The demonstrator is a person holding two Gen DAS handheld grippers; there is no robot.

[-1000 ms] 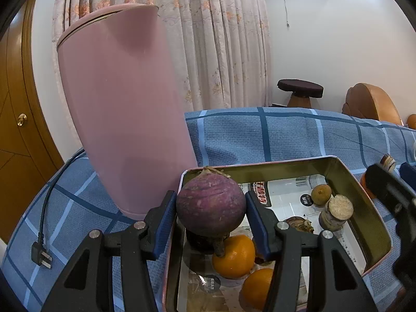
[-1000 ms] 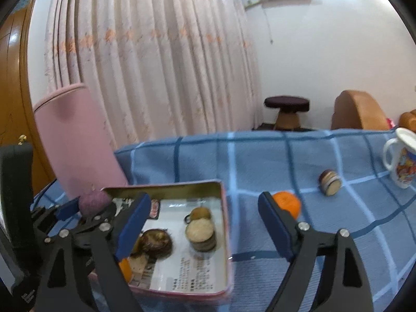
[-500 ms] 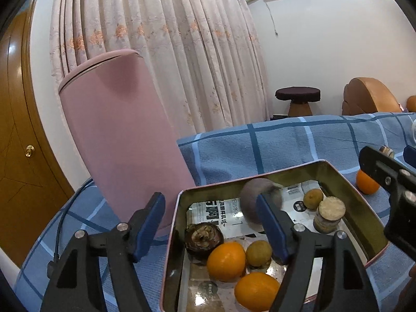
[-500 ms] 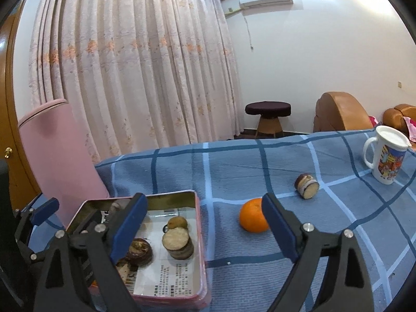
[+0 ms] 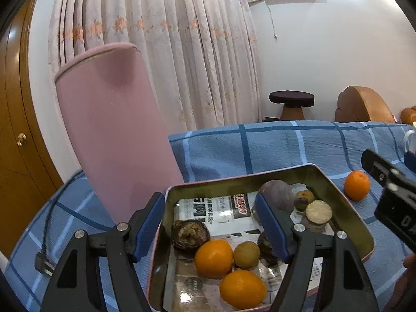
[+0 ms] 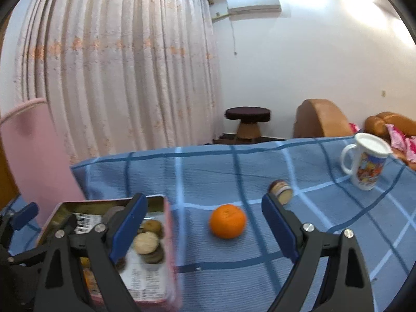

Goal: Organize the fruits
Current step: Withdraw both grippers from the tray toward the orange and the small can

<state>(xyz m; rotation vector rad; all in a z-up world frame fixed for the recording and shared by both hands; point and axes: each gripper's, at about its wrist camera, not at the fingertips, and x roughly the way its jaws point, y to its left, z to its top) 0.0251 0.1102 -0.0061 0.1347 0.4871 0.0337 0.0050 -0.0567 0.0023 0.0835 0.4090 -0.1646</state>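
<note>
Two grippers are ours, one in each hand, above a counter covered with a blue checked cloth. One loose orange sits on the cloth just right of a pink-rimmed metal tin, apart from it. We judge the orange light, firm but slightly yielding, with a dimpled skin that should not slip; being round, it may roll if nudged, so we would take it across its widest middle. Behind it lies a small brown cut piece, which looks stiff and light, and further right stands a white mug.

Our right gripper has its jaws spread wide with nothing in them; the orange shows in the gap but further off, untouched. Our left gripper hovers over the tin, jaws also well apart, having just opened, and they clasp nothing. Inside the tin lie a purple round fruit, two oranges, and several brown pieces. A tall pink container stands beside the tin.
</note>
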